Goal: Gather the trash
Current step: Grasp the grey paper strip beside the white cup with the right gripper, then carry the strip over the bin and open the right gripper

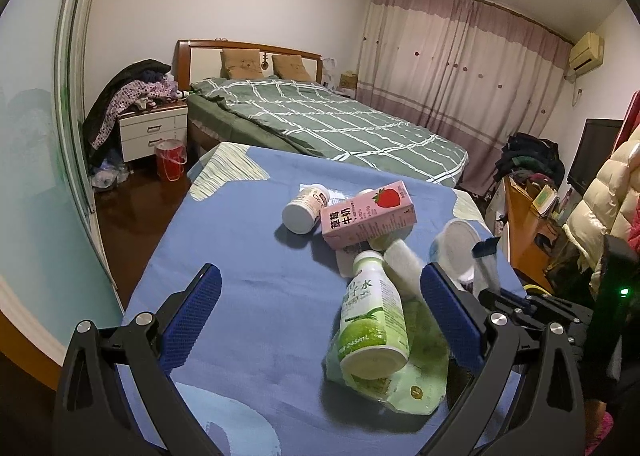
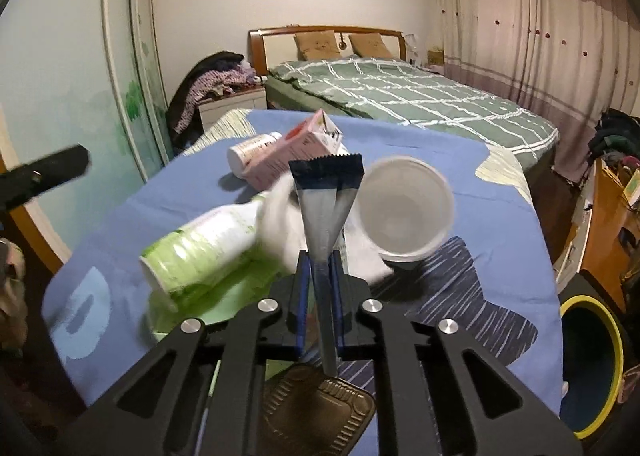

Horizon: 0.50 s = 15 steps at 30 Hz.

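Trash lies on a table under a blue cloth [image 1: 248, 240]. A green-labelled bottle [image 1: 372, 316] rests on its side on a green packet [image 1: 412, 376], between the wide-open fingers of my left gripper [image 1: 320, 296] and close to the right finger. Behind it lie a pink strawberry milk carton [image 1: 368, 212], a small white bottle [image 1: 302, 210] and a white cup [image 1: 460, 252]. My right gripper [image 2: 320, 262] is shut on a silver wrapper with a dark blue serrated end [image 2: 326, 196], held up above the cloth. A brown plastic tray [image 2: 316, 412] lies below that gripper.
A bin with a yellow rim [image 2: 592, 364] stands on the floor at the table's right. A bed with a green checked cover [image 1: 340, 124] is beyond the table. A red bucket [image 1: 170, 160] sits by the nightstand [image 1: 152, 132]. A cluttered desk [image 1: 528, 224] is at the right.
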Each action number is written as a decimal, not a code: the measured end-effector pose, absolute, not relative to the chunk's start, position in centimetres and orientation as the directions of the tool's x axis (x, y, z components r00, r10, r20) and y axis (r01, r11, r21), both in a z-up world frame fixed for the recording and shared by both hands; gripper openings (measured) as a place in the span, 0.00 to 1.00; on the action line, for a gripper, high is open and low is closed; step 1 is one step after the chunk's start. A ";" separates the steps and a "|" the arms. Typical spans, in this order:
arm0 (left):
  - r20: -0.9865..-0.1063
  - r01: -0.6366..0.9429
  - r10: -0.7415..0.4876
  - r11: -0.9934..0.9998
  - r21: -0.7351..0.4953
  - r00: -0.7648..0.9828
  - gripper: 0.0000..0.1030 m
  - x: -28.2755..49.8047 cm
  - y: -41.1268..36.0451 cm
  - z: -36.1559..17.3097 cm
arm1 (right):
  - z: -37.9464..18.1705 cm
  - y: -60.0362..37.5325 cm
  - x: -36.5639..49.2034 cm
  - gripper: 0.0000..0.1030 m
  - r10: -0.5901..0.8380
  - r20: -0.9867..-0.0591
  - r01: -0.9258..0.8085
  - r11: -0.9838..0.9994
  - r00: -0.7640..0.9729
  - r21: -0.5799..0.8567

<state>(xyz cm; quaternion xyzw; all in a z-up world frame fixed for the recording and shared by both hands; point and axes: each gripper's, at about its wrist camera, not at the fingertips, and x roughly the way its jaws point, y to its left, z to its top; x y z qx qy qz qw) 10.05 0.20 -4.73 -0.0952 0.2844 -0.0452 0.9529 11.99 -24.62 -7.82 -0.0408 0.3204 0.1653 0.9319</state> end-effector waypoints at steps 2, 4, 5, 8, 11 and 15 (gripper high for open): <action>-0.531 0.033 -0.139 0.978 -0.204 0.836 0.95 10.0 0.0 -4.6 | -7.4 -25.0 12.0 0.10 0.287 -0.603 -0.334 0.942 0.744 0.037; -0.530 0.035 -0.139 0.979 -0.200 0.837 0.95 10.0 -0.2 -4.5 | -7.0 -25.3 11.7 0.10 0.293 -0.595 -0.331 0.942 0.748 0.049; -0.530 0.037 -0.139 0.980 -0.198 0.837 0.95 10.0 -0.3 -4.5 | -6.7 -25.7 11.5 0.10 0.299 -0.587 -0.327 0.943 0.753 0.060; -0.531 0.043 -0.140 0.981 -0.190 0.836 0.95 10.1 -0.6 -4.4 | -5.8 -27.0 10.9 0.10 0.296 -0.558 -0.303 0.949 0.775 0.083; -0.535 0.050 -0.145 0.981 -0.187 0.832 0.95 10.3 -1.0 -4.3 | -4.9 -29.5 10.6 0.10 0.260 -0.537 -0.242 0.965 0.803 0.104; -0.544 0.061 -0.151 0.982 -0.180 0.825 0.95 10.7 -1.6 -4.5 | -4.8 -35.0 10.3 0.10 0.157 -0.525 -0.103 0.986 0.836 0.131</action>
